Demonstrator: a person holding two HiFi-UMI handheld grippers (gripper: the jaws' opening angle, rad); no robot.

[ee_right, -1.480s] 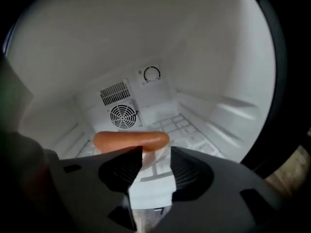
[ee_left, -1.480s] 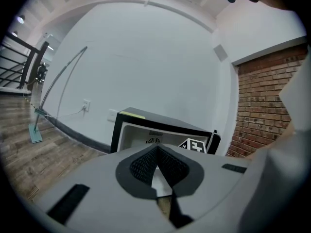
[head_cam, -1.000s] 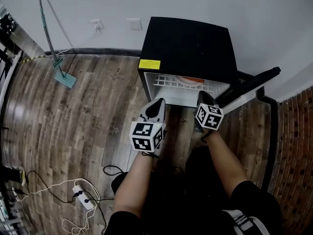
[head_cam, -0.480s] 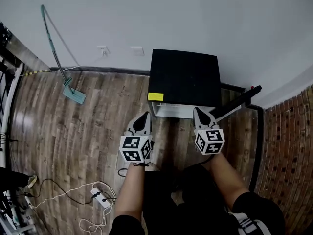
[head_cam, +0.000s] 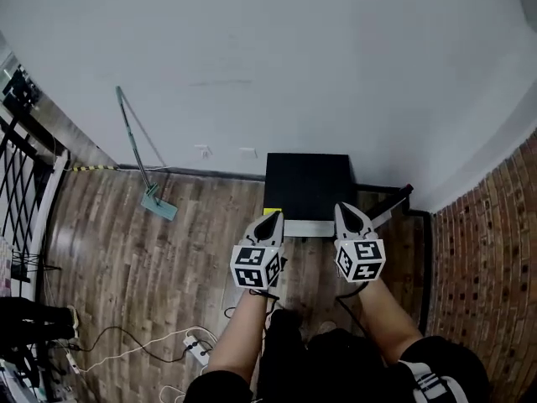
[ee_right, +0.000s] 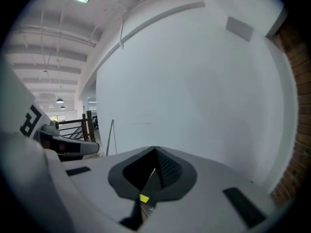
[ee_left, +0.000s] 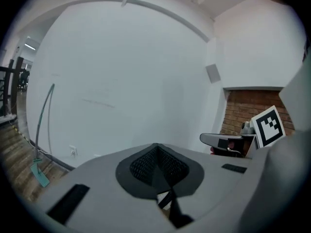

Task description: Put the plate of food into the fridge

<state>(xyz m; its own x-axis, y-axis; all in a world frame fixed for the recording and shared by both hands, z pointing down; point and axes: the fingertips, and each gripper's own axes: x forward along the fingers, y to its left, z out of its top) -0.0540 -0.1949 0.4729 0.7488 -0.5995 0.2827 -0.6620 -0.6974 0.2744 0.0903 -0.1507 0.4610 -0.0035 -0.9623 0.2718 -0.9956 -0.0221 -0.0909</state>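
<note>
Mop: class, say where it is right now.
In the head view the mop leans on the white wall, its head on the wood floor, left of the black fridge.

Only the black top of the fridge shows; its inside is hidden. The left gripper and right gripper cover its front edge. The bottom edge cuts off the person.

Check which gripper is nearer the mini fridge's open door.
Right. In the head view the right gripper sits just left of the open door. The left gripper is over the opposite front corner of the mini fridge, farther from the door.
</note>
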